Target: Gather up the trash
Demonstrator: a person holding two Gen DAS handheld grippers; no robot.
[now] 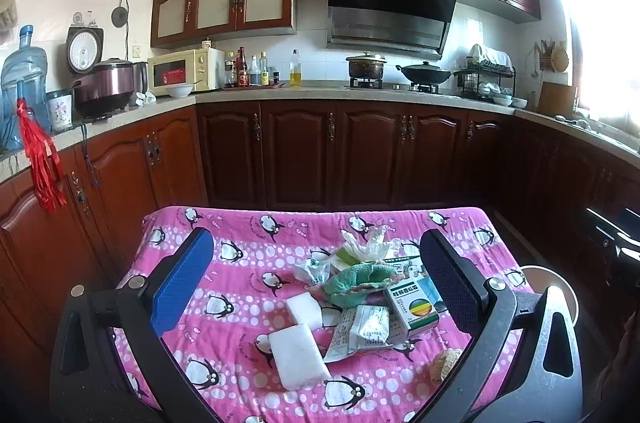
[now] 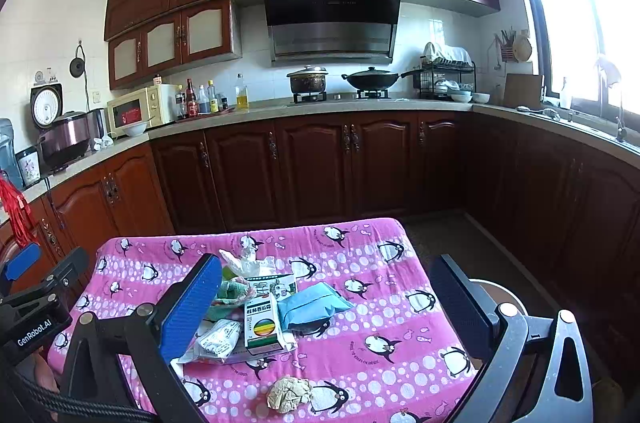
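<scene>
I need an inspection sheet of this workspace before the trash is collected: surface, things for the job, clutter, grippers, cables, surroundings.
Surface: table under a pink penguin cloth.
Job's things: crumpled paper ball near the front edge; medicine box, blue pouch, white foam blocks, plastic wrappers and a green rag piled mid-table.
Clutter: nothing seen beyond the pile.
Grippers: left gripper open and empty above the table; right gripper open and empty.
Cables: cord hanging on the left wall.
Surroundings: kitchen counter with microwave, pot and wok; round white container beside the table.
</scene>
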